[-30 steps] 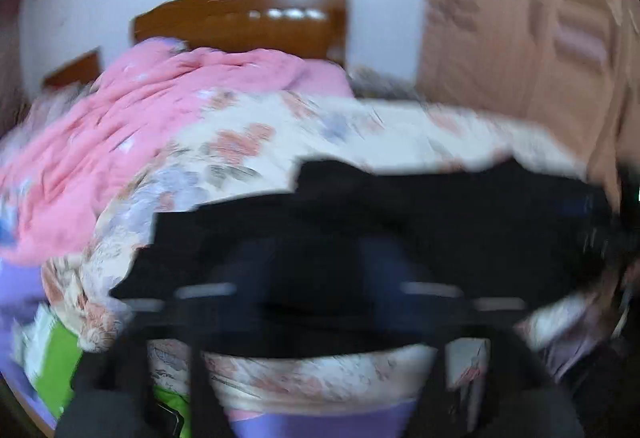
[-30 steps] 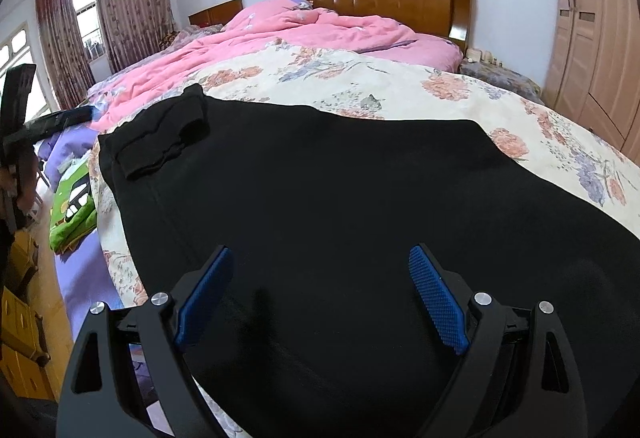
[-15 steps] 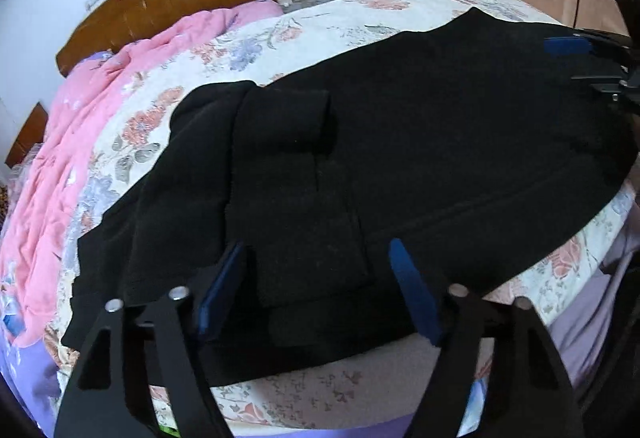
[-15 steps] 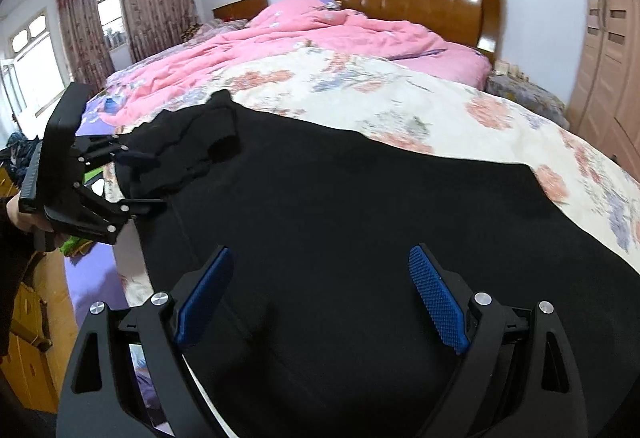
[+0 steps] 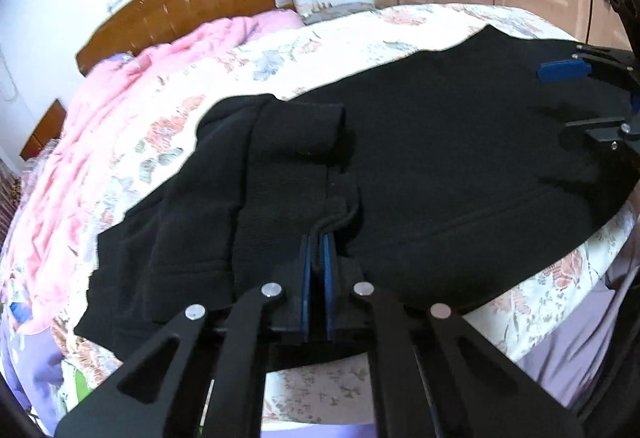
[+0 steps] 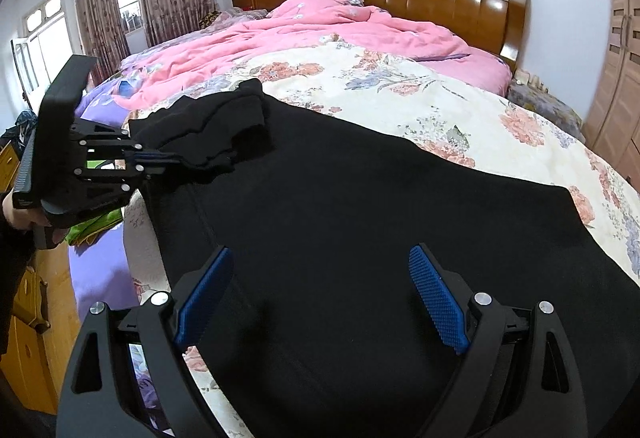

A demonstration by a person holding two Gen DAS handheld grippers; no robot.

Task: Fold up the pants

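Left claw (image 5: 318, 238) pinches black pants (image 5: 440, 166); right claw (image 6: 320, 290) gapes above them.

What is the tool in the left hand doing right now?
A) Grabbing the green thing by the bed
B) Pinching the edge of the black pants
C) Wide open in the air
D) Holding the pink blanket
B. The left tool has just closed, and its blue pads are squeezed together on a fold at the edge of the black pants; the right wrist view shows the same pinch.
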